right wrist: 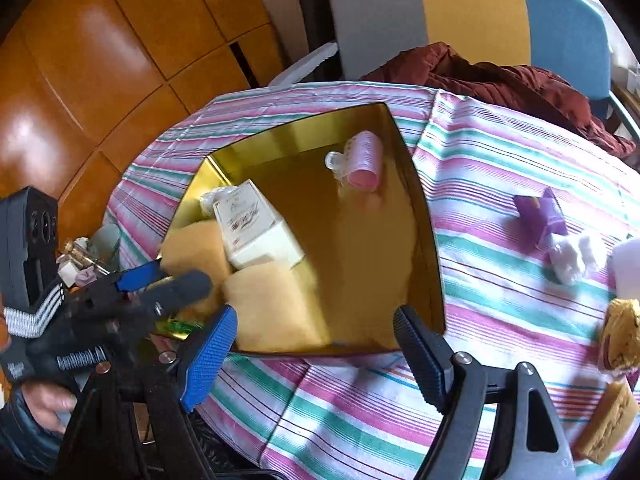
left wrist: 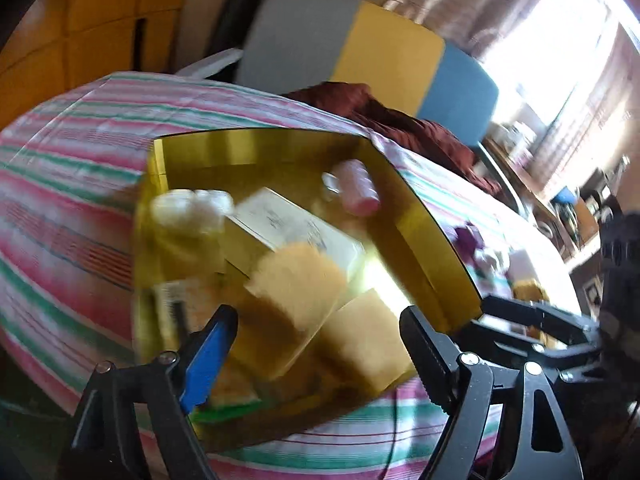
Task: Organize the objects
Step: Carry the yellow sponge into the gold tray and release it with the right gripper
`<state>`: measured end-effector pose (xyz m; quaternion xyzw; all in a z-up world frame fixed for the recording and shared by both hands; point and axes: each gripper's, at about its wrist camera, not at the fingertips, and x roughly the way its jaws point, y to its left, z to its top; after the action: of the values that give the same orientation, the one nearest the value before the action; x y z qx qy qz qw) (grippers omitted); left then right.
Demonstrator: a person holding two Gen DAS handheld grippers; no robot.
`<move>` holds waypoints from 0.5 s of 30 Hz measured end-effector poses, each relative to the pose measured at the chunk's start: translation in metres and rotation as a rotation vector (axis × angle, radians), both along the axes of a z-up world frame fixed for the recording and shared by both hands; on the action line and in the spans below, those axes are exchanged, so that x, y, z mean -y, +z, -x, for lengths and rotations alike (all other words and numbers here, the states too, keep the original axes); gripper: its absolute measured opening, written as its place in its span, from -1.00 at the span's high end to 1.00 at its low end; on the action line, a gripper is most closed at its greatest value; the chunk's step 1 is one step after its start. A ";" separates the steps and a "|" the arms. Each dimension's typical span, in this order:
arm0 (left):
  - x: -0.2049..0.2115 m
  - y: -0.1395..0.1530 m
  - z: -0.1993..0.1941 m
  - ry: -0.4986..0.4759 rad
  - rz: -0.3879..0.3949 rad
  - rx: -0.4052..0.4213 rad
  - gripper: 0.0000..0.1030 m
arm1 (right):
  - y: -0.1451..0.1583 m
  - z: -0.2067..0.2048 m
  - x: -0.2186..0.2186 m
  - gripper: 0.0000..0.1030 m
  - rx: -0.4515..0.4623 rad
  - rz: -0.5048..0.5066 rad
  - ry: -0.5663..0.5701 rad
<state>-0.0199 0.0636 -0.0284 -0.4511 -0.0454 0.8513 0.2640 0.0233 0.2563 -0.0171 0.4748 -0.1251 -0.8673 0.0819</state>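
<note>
A gold tin box (left wrist: 256, 148) (right wrist: 360, 264) stands open on the striped tablecloth. Inside it lie a pink hair roller (left wrist: 358, 190) (right wrist: 366, 160), a white carton (left wrist: 296, 228) (right wrist: 256, 228), yellow sponges (left wrist: 296, 292) (right wrist: 272, 304) and a blurred pale item (left wrist: 188, 208) at the left wall. My left gripper (left wrist: 320, 336) hovers open over the box's near end, with nothing pressed between its fingers; it also shows from the side (right wrist: 168, 280). My right gripper (right wrist: 316, 320) is open above the box's near rim, and its black frame shows at the right edge (left wrist: 532, 320).
On the cloth to the right of the box lie a purple packet (right wrist: 540, 212), white cotton pieces (right wrist: 572, 260), a gold-wrapped item (right wrist: 622, 332) and a tan block (right wrist: 608, 420). A maroon jacket (right wrist: 500, 80) rests at the table's far edge against a grey, yellow and blue chair (right wrist: 472, 12).
</note>
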 end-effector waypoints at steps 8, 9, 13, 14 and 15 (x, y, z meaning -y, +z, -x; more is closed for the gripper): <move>-0.008 0.003 -0.011 -0.041 0.012 -0.014 -0.58 | 0.003 -0.015 -0.021 -0.60 -0.017 0.011 -0.065; -0.005 0.005 -0.011 -0.034 0.012 -0.018 -0.58 | 0.004 -0.016 -0.023 -0.60 -0.022 0.009 -0.071; 0.009 0.015 -0.009 0.015 0.010 -0.045 -0.58 | 0.005 -0.017 -0.025 -0.60 -0.033 0.007 -0.079; 0.013 0.019 -0.009 0.033 0.020 -0.058 -0.58 | 0.005 -0.017 -0.024 -0.60 -0.035 0.002 -0.079; 0.015 0.021 -0.009 0.043 0.029 -0.066 -0.60 | 0.006 -0.017 -0.022 -0.60 -0.038 -0.007 -0.077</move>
<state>-0.0112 0.0489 -0.0078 -0.4255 -0.0340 0.8718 0.2402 0.0407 0.2786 -0.0116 0.4536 -0.1389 -0.8790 0.0492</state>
